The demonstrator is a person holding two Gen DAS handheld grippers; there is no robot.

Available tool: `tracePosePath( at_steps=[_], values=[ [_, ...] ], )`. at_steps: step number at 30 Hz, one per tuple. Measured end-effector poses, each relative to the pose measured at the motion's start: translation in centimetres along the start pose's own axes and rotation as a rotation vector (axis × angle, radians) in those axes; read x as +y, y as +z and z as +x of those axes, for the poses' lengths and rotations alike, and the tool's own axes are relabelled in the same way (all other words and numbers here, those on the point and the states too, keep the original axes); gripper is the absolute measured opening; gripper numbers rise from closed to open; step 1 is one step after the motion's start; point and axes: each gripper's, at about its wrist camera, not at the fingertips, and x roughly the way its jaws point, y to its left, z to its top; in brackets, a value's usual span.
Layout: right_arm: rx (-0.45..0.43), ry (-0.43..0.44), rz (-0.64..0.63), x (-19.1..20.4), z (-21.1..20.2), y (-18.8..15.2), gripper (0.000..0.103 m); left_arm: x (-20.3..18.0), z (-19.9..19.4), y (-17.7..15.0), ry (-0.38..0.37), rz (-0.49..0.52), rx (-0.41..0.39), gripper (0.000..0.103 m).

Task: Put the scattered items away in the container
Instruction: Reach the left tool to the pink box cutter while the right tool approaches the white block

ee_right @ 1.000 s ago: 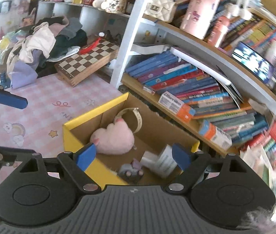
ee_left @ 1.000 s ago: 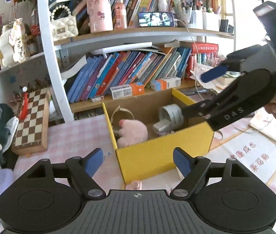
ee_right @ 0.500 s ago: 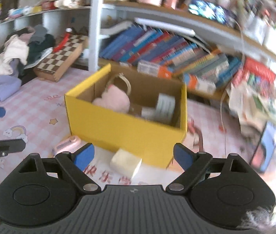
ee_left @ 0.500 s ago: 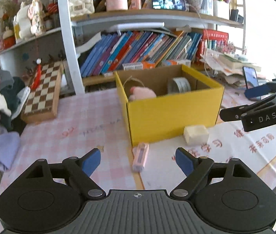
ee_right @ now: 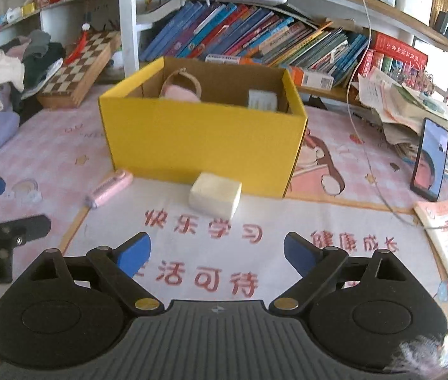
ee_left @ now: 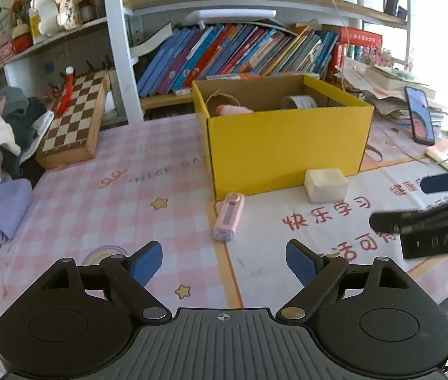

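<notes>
We judge the tidying partly done. One yellow box stands at centre frame in the right wrist view, and inside it we can make out three things: a pink plush, a strap loop and a tape roll, though more may lie hidden below the rim. Two items are left on the mat in front of it: one cream block just below the box's front wall, and one slim pink case at lower centre in the left wrist view. Our left gripper and right gripper both have their jaws spread wide, having just been opening, with nothing between them.
</notes>
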Motion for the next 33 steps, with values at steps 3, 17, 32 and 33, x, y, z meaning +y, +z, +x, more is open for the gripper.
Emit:
tracePosePath(
  at_steps=[3, 17, 32, 33],
  values=[
    [0.030, 0.005, -0.012, 0.2, 0.7, -0.3, 0.093, -0.1, 0.4, -0.2, 0.016, -0.007, 0.012, 0.092],
    [0.065, 0.037, -0.009, -0.7, 2.9, 1.0, 0.091, -0.9, 2.5, 0.7, 0.026, 0.006, 0.056, 0.094],
    [0.085, 0.086, -0.049, -1.7, 7.2, 3.2, 0.090, -1.1, 5.9, 2.2, 0.034, -0.027, 0.047, 0.092],
    [0.083, 0.090, -0.052, -1.7, 7.5, 3.3, 0.090, -1.0, 6.3, 2.4, 0.041, -0.030, 0.047, 0.091]
  ],
)
